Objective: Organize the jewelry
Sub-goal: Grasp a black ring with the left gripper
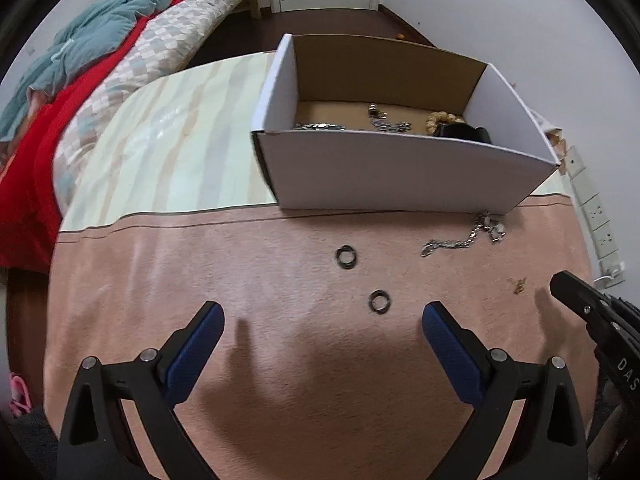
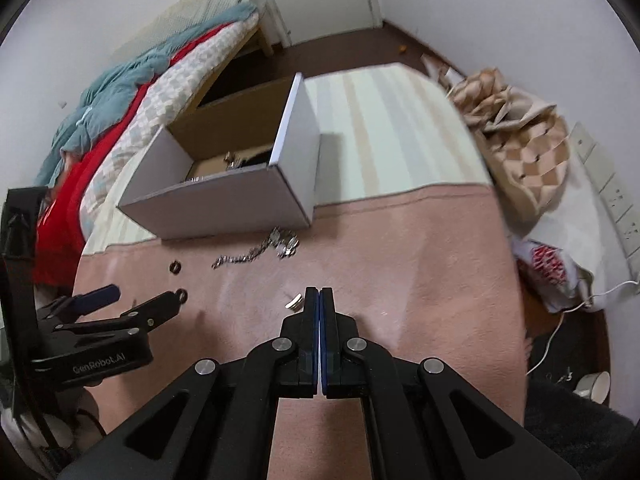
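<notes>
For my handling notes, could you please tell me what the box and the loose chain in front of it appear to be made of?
Box: probably cardboard, with matte white outer walls, a plain brown inside and thin folded edges. Chain: likely polished metal, since its silvery links catch bright glints; whether steel, silver or plated cannot be told.

A red blanket [image 1: 28, 184] and teal quilt [image 1: 100, 28] are lying bunched on the bed; a checked bag [image 2: 524, 148] is slumping by the wall.

Black grippers [image 1: 323, 316], blue pads [image 1: 452, 354]
</notes>
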`<state>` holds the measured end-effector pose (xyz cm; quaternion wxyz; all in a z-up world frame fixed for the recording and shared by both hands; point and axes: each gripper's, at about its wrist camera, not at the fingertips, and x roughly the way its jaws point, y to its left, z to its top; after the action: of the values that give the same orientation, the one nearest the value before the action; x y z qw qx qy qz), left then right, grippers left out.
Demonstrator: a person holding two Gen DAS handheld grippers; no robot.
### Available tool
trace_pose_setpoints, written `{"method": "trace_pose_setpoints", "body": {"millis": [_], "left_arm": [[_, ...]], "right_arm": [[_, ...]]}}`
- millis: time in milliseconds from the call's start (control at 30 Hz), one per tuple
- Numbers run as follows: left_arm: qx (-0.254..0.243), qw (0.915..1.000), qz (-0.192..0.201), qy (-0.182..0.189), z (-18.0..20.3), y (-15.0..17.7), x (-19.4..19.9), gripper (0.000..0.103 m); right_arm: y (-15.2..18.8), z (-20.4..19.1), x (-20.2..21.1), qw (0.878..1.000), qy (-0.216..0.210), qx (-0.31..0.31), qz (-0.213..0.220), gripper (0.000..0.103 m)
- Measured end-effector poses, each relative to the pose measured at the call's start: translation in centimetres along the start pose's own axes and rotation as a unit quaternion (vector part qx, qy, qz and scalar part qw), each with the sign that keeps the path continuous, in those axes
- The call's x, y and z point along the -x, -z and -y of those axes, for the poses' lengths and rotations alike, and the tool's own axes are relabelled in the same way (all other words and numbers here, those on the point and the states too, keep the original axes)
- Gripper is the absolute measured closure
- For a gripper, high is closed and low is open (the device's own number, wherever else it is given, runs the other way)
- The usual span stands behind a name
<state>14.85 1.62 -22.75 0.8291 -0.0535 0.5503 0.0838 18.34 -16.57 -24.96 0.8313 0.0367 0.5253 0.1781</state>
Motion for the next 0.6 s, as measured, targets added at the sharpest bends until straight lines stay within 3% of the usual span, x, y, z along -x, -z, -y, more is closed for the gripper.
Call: {"method": "trace_pose_setpoints", "body": {"millis": [67, 233, 300, 400, 433, 467, 600], "left_arm": [[0.004, 1.0, 0.001, -0.005, -0.5, 0.2, 0.2, 0.002], [0.015, 0.9996, -0.003, -0.023, -1.9, 0.8, 0.5, 0.002], [0.02, 0.9994, -0.006, -0.026, -2.4, 0.9, 0.6, 0.002], [0.02, 0.9995, -0.004, -0.024, -2.3, 1.2, 0.9, 0.002], [0.018, 0.9996, -0.003, -0.023, -2.1, 1.2, 0.9, 0.002], [0.015, 0.9997, -0.003, -0.021, -1.9, 1.1, 0.9, 0.002], [0.003, 1.0, 0.0, -0.002, -0.8, 0.4, 0.4, 0.002]], "right_arm": [[0.1, -0.7, -0.6, 1.0, -0.003, 0.009, 0.001, 0.101], [0.4, -2.5, -2.2, 0.999, 0.012, 0.039, 0.0, 0.08], [0.6, -3.1, -3.0, 0.998, 0.025, 0.053, -0.009, 0.079], [1.3, -4.1, -3.0, 0.995, 0.055, 0.081, 0.002, 0.08], [1.5, -4.3, -3.0, 0.994, 0.063, 0.089, 0.005, 0.093], [1.7, -4.4, -3.0, 0.994, 0.063, 0.091, 0.007, 0.098], [1.8, -3.3, -2.1, 0.996, 0.055, 0.062, 0.018, 0.099]]}}
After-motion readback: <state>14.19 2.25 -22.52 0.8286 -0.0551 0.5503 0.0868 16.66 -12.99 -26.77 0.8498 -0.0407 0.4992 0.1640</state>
